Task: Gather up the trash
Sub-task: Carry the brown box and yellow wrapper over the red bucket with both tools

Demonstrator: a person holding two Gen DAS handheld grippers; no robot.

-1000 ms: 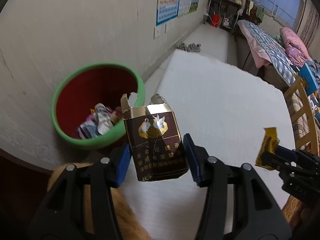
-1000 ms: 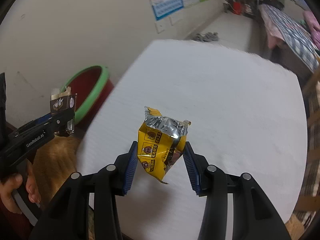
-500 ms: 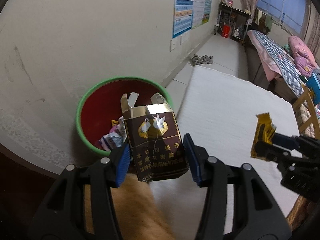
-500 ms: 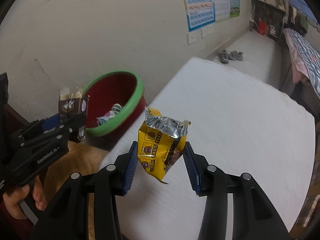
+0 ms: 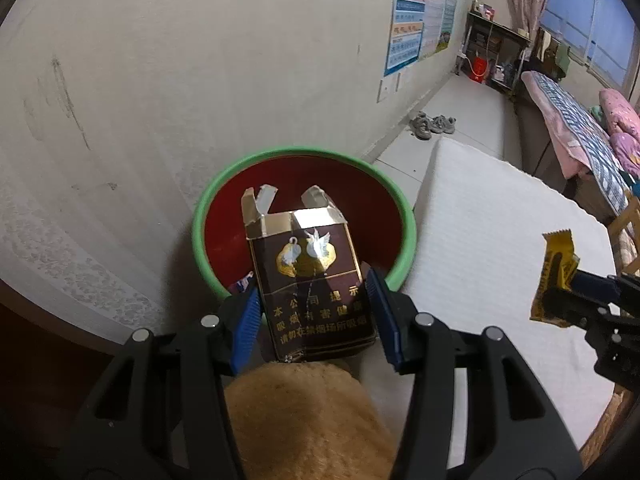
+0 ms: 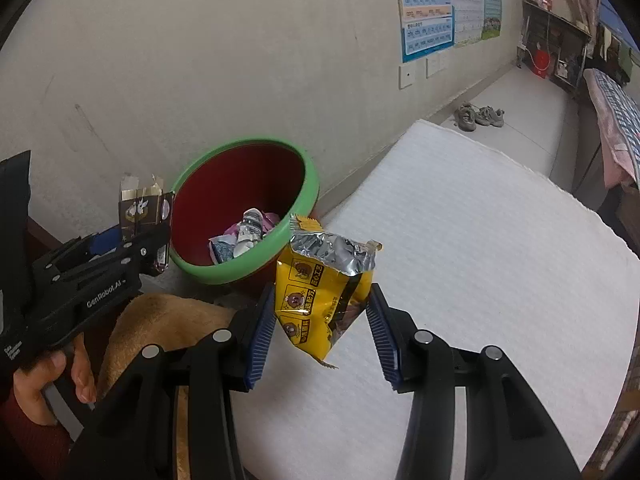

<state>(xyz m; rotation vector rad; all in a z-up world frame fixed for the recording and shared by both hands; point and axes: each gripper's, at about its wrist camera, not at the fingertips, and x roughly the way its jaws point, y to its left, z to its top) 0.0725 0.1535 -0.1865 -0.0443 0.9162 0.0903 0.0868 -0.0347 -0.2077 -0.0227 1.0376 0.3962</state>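
Note:
My left gripper [image 5: 312,312] is shut on a torn brown cigarette pack [image 5: 308,272] and holds it in front of a red trash basin with a green rim [image 5: 280,156]. In the right wrist view the pack [image 6: 144,212] sits left of the basin [image 6: 308,184], which holds several wrappers [image 6: 244,236]. My right gripper [image 6: 320,328] is shut on a yellow snack bag [image 6: 324,296], held over the table's left edge, just right of the basin. The bag also shows in the left wrist view [image 5: 556,276].
A round table with a white cloth [image 6: 480,260] fills the right side. A tan plush cushion [image 5: 304,416] lies below the grippers. The wall [image 5: 200,60] is close behind the basin. Shoes [image 6: 478,116] lie on the floor beyond.
Both grippers have moved left toward the basin with their loads. The basin now sits directly behind the cigarette pack, and the snack bag is close to the basin's rim.

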